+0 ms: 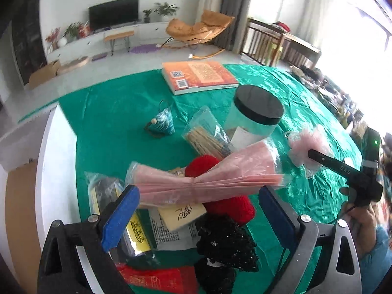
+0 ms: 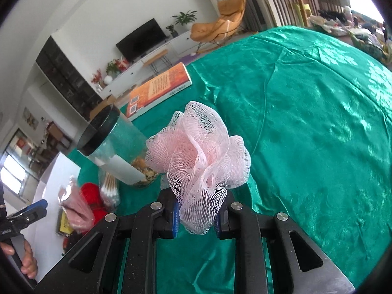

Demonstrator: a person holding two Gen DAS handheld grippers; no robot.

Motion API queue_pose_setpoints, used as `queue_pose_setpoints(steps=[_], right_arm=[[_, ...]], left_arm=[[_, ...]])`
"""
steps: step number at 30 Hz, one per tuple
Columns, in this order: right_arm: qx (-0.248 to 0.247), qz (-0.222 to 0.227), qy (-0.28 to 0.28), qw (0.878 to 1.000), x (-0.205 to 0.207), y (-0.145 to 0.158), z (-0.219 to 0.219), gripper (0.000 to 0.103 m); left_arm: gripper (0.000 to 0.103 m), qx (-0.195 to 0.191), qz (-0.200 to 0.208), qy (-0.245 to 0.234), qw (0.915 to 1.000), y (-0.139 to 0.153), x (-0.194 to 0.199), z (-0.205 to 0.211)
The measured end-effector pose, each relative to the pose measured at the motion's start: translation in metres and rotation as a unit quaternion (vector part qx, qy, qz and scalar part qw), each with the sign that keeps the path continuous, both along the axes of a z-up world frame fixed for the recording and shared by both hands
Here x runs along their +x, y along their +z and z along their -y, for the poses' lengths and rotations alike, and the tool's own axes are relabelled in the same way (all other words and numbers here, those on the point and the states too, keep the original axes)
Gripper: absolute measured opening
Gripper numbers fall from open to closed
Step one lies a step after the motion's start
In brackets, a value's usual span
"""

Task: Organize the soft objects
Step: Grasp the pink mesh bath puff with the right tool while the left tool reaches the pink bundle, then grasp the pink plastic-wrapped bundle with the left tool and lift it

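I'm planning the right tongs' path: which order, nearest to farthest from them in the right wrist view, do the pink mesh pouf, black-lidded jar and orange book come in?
1. Pink mesh pouf, clamped in the right tongs.
2. Black-lidded jar, up and to the left.
3. Orange book, beyond the jar at the cloth's far edge.

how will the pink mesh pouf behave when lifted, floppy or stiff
Likely floppy: the pouf bunches where the right gripper has shut on it. Probably very light, being open netting. Its loops may snag on the fingers.
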State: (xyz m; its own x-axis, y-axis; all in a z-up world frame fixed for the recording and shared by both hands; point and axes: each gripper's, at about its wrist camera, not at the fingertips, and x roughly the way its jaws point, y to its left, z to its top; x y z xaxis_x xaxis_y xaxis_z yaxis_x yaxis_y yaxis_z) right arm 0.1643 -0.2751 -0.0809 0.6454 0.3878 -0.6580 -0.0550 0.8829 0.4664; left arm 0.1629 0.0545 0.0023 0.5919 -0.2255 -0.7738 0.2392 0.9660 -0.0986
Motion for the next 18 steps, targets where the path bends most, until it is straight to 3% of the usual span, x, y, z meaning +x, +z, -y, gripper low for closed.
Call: queue_pose_setpoints(steps=[2,5,9,11,12,13,15,18], right_arm=[[0.005,0.000,-0.004,1.000,-0.007,-0.004,0.001,0.022],[-0.002,-0.004,-0.001,1.000,-0.011,-0.006,0.002,0.022],[-0.004,-0.015,0.010,1.000,-0.007,-0.001,0.003,0.022],[-0.002,-0.014,0.012,1.000,-0.004,0.006,0.004,0.022],[-0.004,-0.011,0.014,1.000,-0.002,0.011,0.004,0.022],[-0.008,-0.007,0.016,1.000,0.000,0.016,0.003,0.022],[-0.020,0.004,0.022,1.000,0.002,0.025,0.000,0.023],[-0.026,0.009,0.026,0.999,0.003,0.032,-0.006,0.023]], left_arm=[[0.098,0.063,0.033,-0.059,0.9957,0.002,0.001,0.019],[0.097,0.148,0.045,-0.132,0.9791,-0.014,0.013,0.043],[0.097,0.186,0.023,-0.169,0.9676,-0.038,0.026,0.051],[0.096,0.178,0.014,-0.168,0.9695,-0.042,0.029,0.045],[0.088,0.164,0.007,-0.164,0.9726,-0.042,0.029,0.041],[0.063,0.150,-0.002,-0.165,0.9747,-0.043,0.030,0.038],[0.037,0.144,-0.014,-0.151,0.9780,-0.044,0.031,0.032],[0.023,0.098,-0.013,-0.127,0.9870,-0.036,0.028,0.022]])
